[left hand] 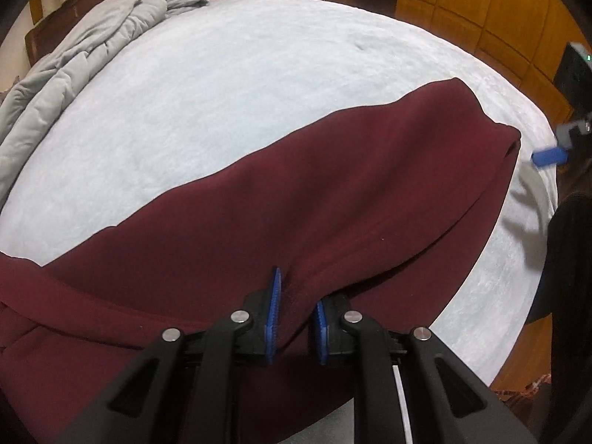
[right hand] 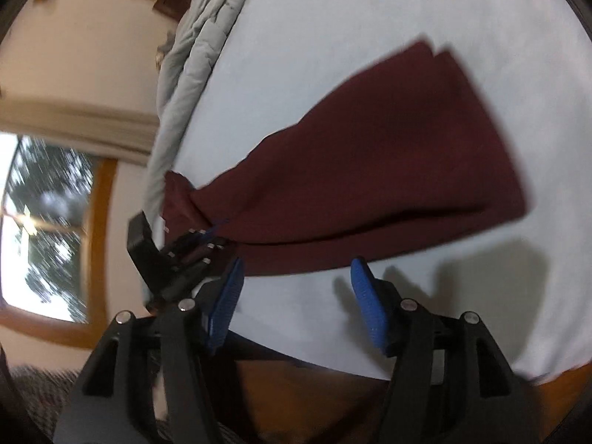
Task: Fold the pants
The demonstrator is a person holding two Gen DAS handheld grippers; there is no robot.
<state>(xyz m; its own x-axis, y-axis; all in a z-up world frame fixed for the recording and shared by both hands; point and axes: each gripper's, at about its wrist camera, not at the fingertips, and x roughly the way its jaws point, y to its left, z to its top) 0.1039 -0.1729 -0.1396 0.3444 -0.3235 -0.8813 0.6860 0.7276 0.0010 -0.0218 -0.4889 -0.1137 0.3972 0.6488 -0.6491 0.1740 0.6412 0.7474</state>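
A fold of the maroon pants (left hand: 333, 185) is clamped by the left gripper (left hand: 296, 314) on the bed (left hand: 222, 92); the right gripper (right hand: 296, 296) fingers are held apart, empty.

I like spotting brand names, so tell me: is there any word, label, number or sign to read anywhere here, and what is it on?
None can be read.
The maroon pants: no tag or print shows.
The pale bedcover and grey quilt: plain.
The black device with a green light at the edge: too small and blurred to tell if it bears text.
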